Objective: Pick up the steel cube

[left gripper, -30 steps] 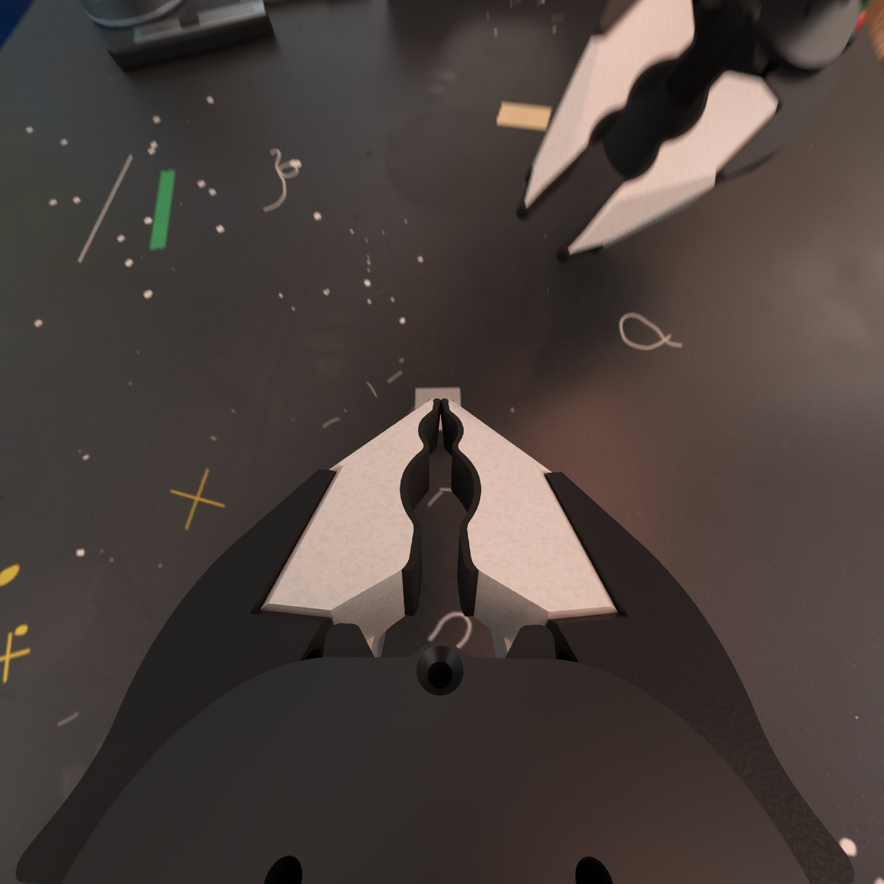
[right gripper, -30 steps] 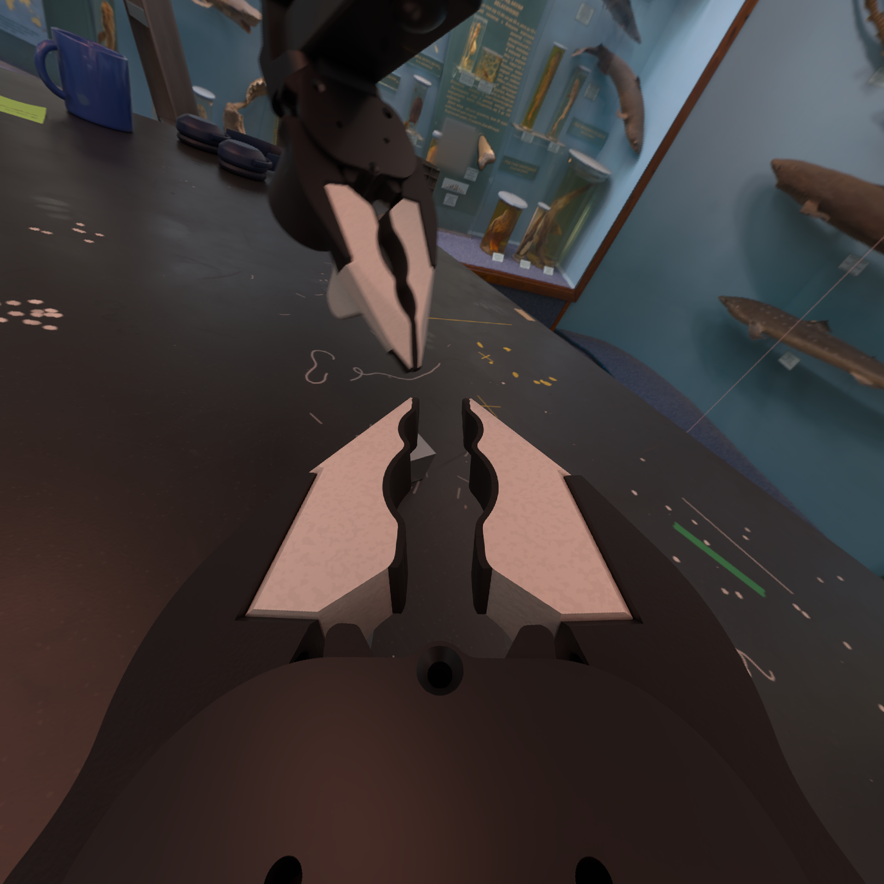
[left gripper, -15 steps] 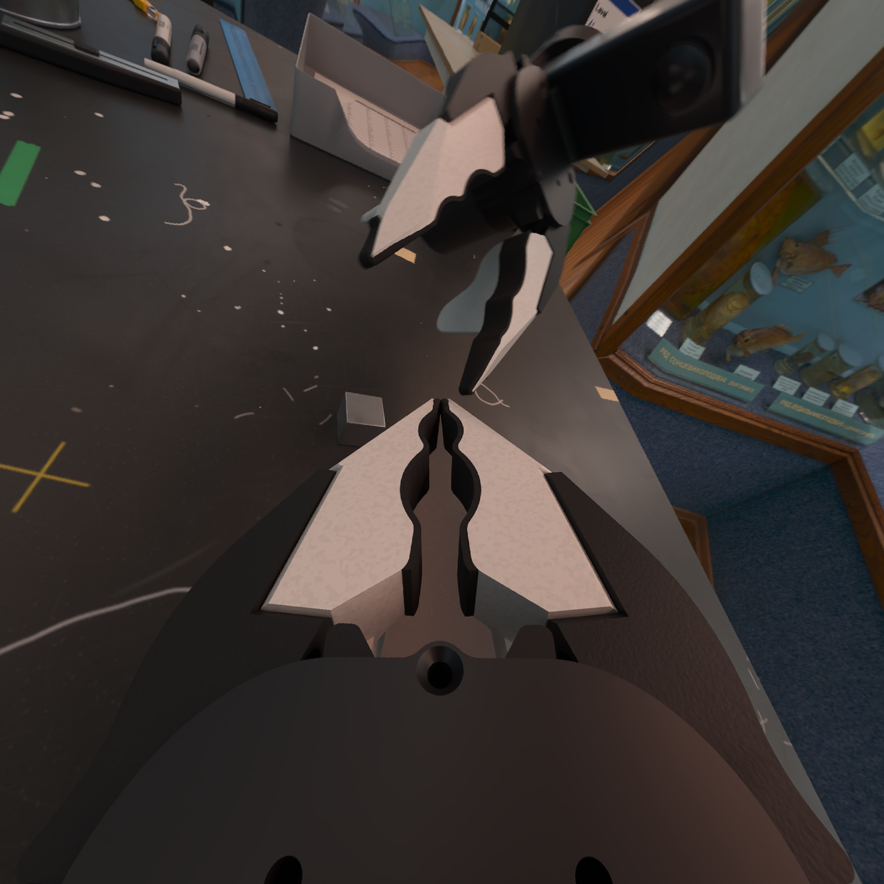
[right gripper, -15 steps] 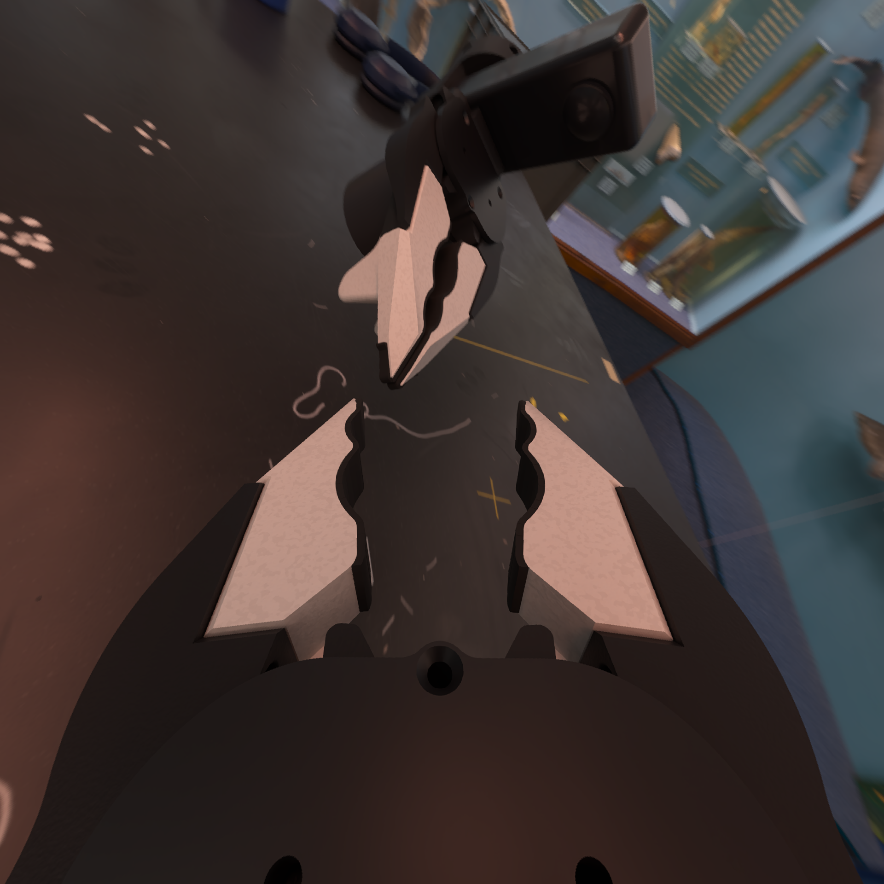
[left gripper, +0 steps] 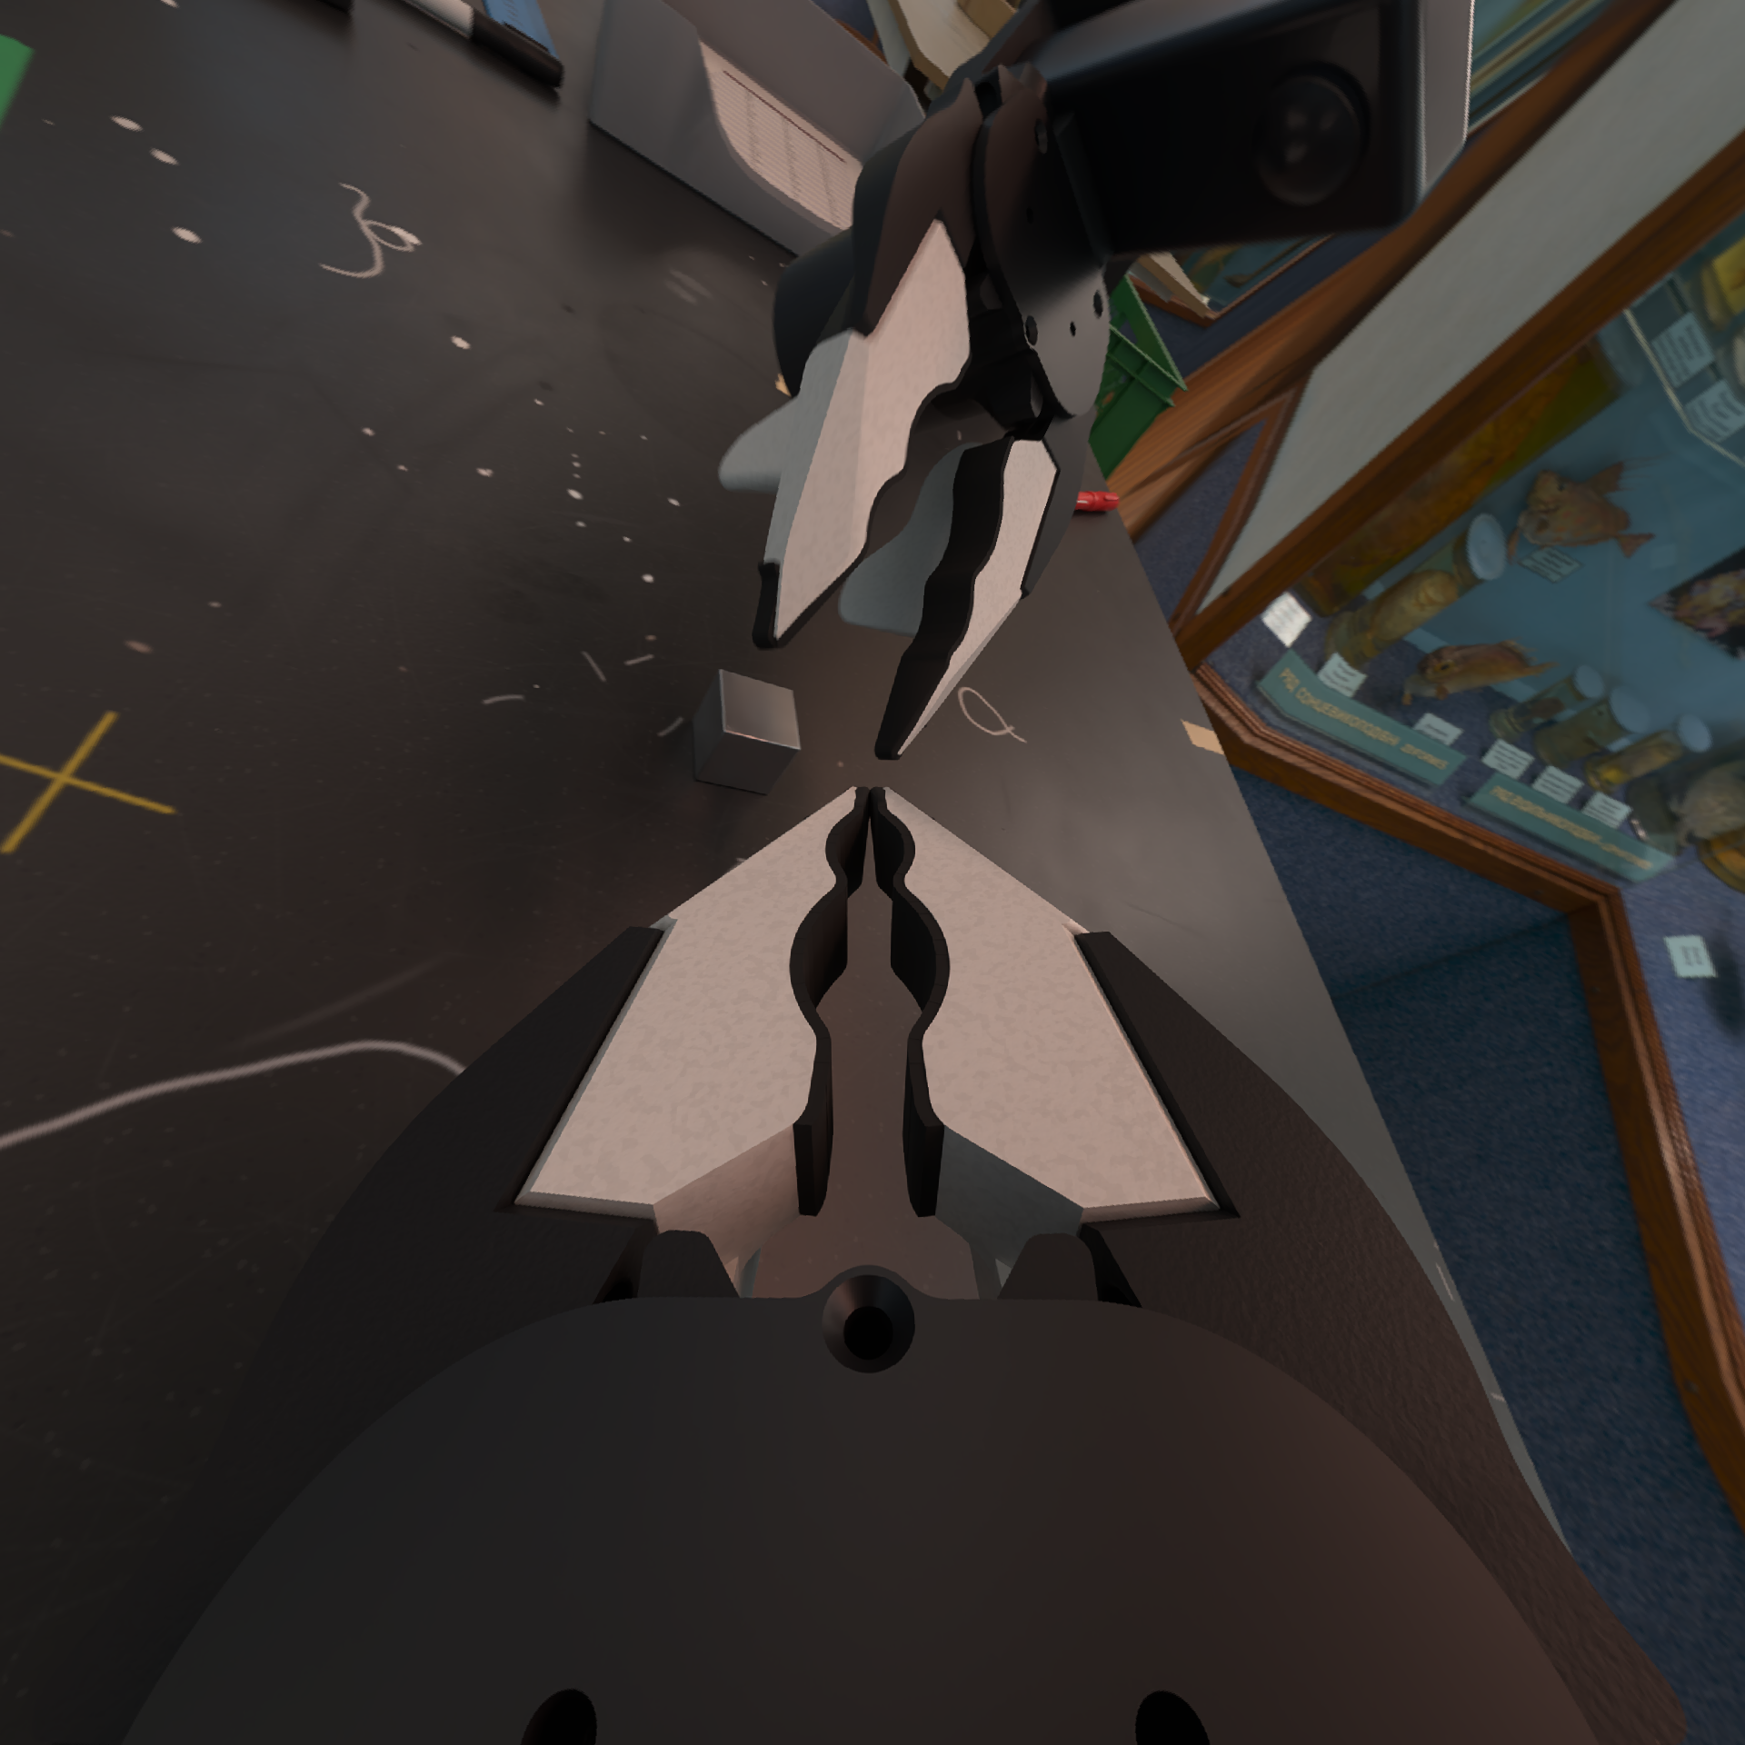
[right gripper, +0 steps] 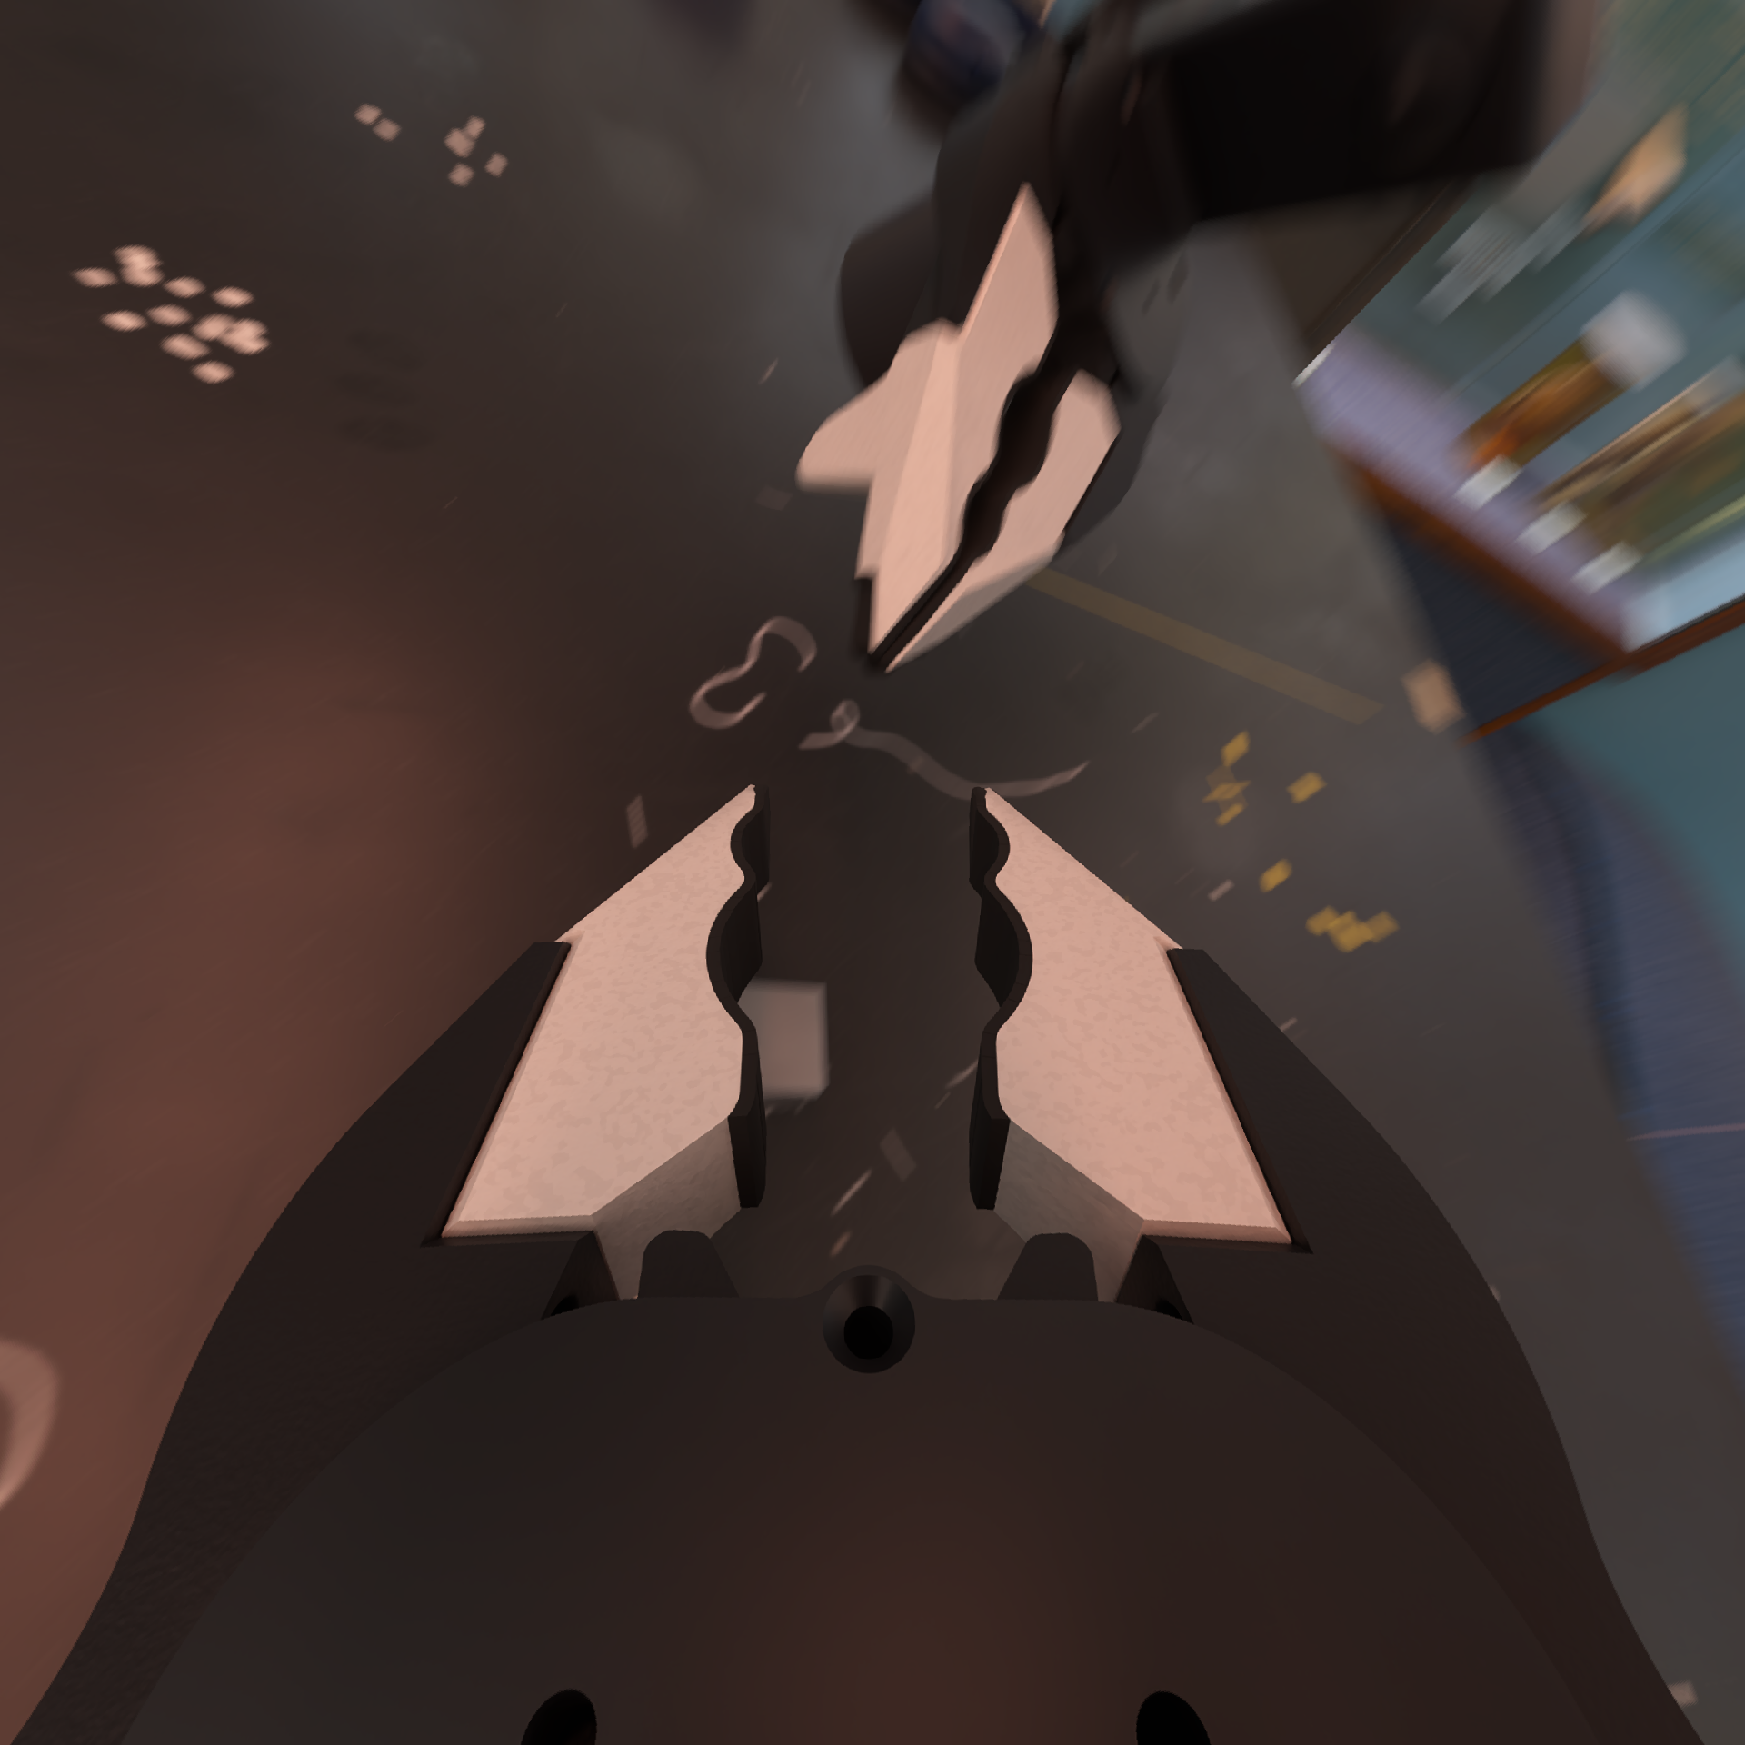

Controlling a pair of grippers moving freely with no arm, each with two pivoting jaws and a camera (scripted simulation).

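Dark table, yellow cross mark, white tray, green crate

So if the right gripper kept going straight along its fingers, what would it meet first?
Probably the dark tabletop. The open right gripper already has the steel cube between its fingers, close to one of them; the shut left gripper sits above and ahead, though blur leaves depth uncertain.

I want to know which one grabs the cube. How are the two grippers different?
The right gripper is open; the left gripper is shut, empty. The right gripper straddles the steel cube; the left gripper's tips sit beside it. Both have pale, wavy-edged fingers.
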